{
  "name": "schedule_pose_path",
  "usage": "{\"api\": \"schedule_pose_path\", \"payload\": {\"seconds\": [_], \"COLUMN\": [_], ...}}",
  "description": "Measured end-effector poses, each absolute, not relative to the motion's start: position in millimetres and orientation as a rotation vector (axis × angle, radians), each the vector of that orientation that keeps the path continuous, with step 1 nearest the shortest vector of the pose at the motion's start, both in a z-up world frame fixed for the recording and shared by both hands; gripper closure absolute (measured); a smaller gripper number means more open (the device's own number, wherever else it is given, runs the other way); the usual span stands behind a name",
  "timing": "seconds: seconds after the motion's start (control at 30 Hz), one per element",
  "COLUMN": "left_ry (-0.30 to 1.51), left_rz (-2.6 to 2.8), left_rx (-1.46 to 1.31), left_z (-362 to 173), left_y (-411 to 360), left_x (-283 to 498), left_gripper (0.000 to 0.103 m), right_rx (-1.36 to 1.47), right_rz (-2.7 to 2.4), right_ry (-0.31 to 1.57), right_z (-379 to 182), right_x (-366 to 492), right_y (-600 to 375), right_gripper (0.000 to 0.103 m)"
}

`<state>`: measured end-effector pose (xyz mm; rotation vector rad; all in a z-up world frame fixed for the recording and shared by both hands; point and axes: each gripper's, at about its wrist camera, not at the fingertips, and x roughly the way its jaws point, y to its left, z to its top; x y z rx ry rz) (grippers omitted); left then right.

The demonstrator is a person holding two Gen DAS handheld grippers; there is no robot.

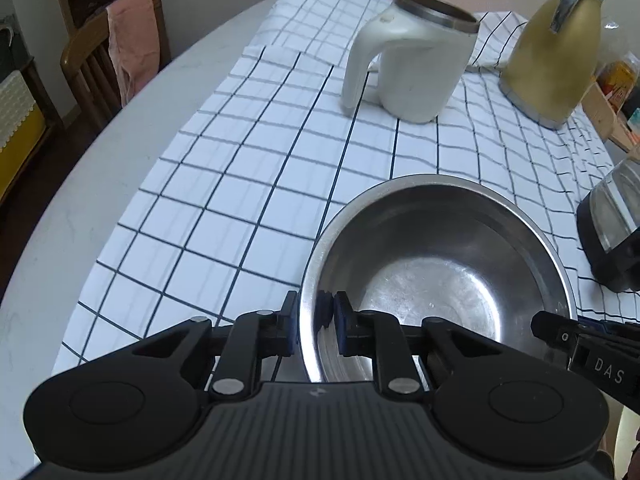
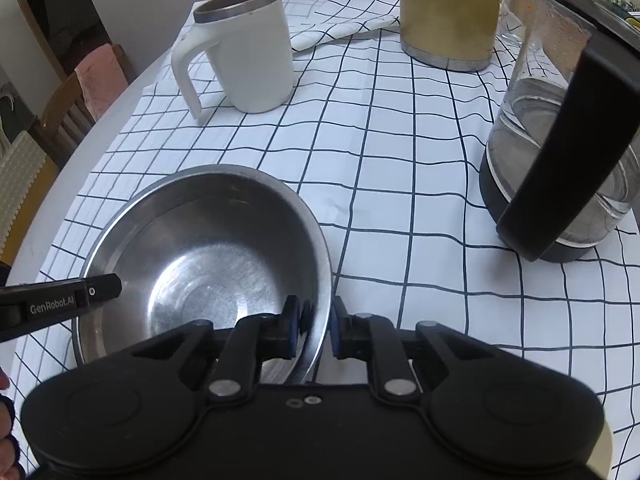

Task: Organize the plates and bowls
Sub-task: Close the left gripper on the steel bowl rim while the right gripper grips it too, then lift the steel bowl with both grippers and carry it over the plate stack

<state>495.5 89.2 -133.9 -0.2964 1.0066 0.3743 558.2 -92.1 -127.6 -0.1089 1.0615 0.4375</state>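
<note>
A stainless steel bowl (image 1: 436, 276) sits on the checked tablecloth, empty inside; it also shows in the right wrist view (image 2: 208, 256). My left gripper (image 1: 316, 320) is shut on the bowl's left rim, one finger outside and one inside. My right gripper (image 2: 314, 326) is shut on the bowl's right rim in the same way. Each gripper's fingertip shows in the other's view, the right one (image 1: 560, 332) and the left one (image 2: 96, 288). I cannot tell whether the bowl rests on the cloth or is lifted.
A white mug (image 1: 412, 60) with a metal rim stands behind the bowl, also seen from the right (image 2: 248, 52). A gold kettle (image 1: 556, 52) stands at the back right. A glass kettle with black handle (image 2: 568, 152) stands right of the bowl. A wooden chair (image 1: 104, 52) is at the left.
</note>
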Motion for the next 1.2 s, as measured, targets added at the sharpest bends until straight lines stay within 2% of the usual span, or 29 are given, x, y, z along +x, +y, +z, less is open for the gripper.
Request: {"api": "schedule_pose_path", "payload": {"seconds": [0.6,1.2], "left_ry": [0.923,0.920], "left_rz": [0.306,0.109], "left_rx": [-0.246,-0.185], "left_z": [-49,-1], "left_y": [64,5], "left_x": [438,304], "left_gripper": [0.085,0.085], "right_rx": [-0.078,-0.005], "right_rz": [0.435,0.339], "right_ry": [0.938,0.906], "right_z": [-43,13], "right_x": [506,359], "right_y": [-115,-182], "right_gripper": [0.089,0.089]}}
